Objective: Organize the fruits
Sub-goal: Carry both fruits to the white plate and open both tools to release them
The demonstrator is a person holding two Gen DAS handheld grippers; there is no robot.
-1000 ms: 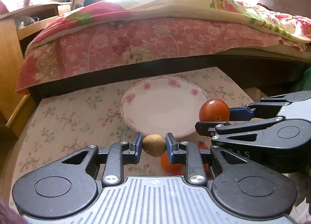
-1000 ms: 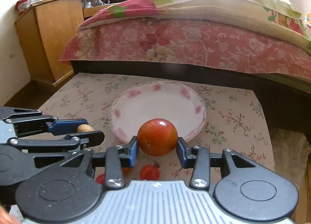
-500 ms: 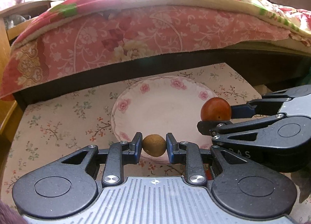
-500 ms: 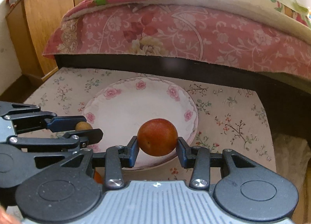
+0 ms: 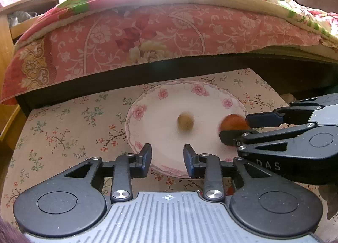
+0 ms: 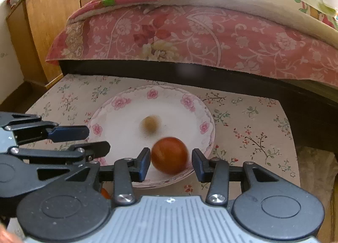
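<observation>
- Left wrist view: my left hand-held gripper [image 5: 167, 156] was spread, the brown fruit [image 5: 185, 122] blurred over the plate [image 5: 135, 129].
- My right hand-held gripper [image 6: 171, 164] was spread around the blurred red fruit [image 6: 169, 155].

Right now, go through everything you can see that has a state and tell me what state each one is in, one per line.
left gripper: open, holding nothing.
right gripper: open, jaws apart on either side of the red fruit.
small brown fruit: released, on or just above the plate, blurred.
red fruit: released, blurred, at the plate's near rim.
plate: upright on the floral cloth.
</observation>
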